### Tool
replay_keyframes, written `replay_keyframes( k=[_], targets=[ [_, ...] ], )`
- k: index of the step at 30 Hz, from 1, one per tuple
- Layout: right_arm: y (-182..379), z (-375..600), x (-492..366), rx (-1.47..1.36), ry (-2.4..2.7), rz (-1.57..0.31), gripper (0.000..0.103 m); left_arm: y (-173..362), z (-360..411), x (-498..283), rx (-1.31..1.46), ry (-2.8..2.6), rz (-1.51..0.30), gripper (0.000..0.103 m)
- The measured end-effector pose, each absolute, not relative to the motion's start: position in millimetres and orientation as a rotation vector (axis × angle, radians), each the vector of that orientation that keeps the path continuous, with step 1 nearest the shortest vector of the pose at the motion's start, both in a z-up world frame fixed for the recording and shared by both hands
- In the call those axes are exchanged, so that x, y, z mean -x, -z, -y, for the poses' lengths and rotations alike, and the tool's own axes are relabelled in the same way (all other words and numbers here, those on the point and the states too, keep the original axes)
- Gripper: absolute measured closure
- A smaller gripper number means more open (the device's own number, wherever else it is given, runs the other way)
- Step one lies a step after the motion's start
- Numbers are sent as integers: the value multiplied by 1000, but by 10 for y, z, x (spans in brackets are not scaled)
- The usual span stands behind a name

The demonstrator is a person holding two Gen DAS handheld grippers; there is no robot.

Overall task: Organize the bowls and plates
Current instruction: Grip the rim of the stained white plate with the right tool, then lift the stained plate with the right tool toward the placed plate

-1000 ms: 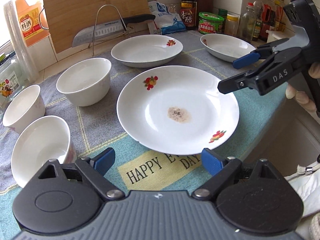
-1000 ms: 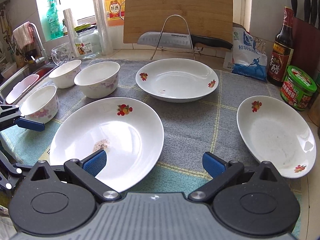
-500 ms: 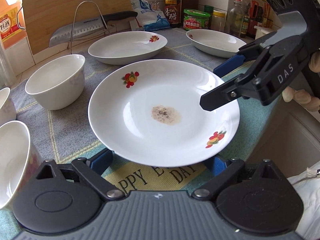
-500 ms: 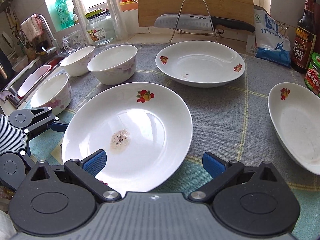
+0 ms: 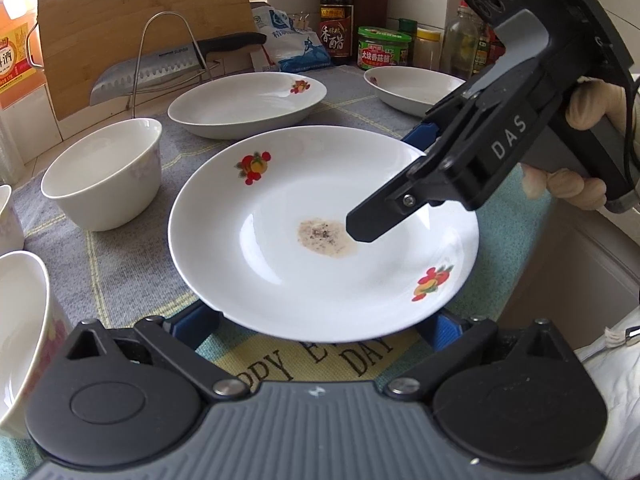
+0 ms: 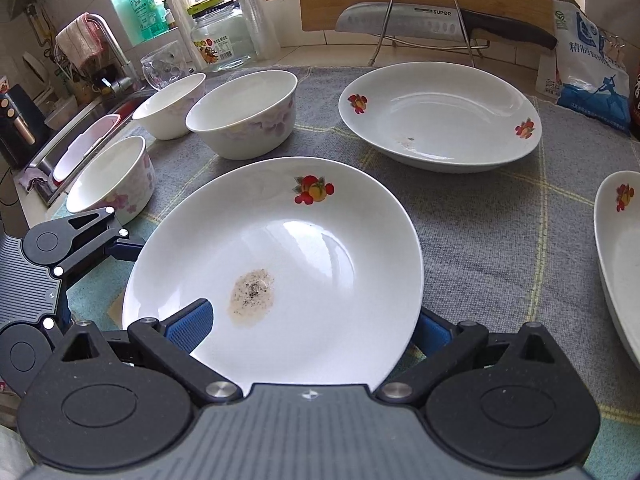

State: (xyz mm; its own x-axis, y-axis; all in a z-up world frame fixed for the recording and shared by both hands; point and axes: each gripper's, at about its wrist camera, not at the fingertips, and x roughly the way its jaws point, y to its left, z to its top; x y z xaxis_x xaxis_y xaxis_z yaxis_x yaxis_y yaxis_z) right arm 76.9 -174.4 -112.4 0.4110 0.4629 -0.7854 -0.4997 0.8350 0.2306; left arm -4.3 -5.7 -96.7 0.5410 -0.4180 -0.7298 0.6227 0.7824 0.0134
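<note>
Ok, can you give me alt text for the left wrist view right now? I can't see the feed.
The left hand-held gripper, jaws opening, straddles the near rim of a white fruit-print plate with a brown stain, while the right hand-held gripper reaches over it from the right. Behind, on a grey cloth, sit three bowls, two more plates and a cleaver on a wire rack.

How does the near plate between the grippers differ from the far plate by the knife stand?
The near plate carries a large brownish speckled stain at its centre; the far plate shows only a small smear. The near plate has both grippers at its edge, one on each side; the far plate sits alone near the knife stand. Both are white, shallow, fruit-printed, and rest on the grey cloth.
</note>
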Motion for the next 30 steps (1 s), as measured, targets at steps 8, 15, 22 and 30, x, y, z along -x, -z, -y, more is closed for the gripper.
replay_keyframes(
  k=[8, 15, 22, 30],
  targets=[
    [1108, 1726, -990, 38, -655, -1005, 0, 957, 65, 21, -302, 647, -785, 0],
    [1096, 1760, -1168, -6, -691, -1040, 0, 951, 52, 40, -335, 655, -773, 1],
    [1091, 1787, -1242, -67, -722, -1068, 0, 947, 45, 17, -350, 673, -771, 1],
    [1086, 1794, -1255, -86, -727, -1077, 0, 943, 55, 18, -375, 688, -761, 1]
  ],
)
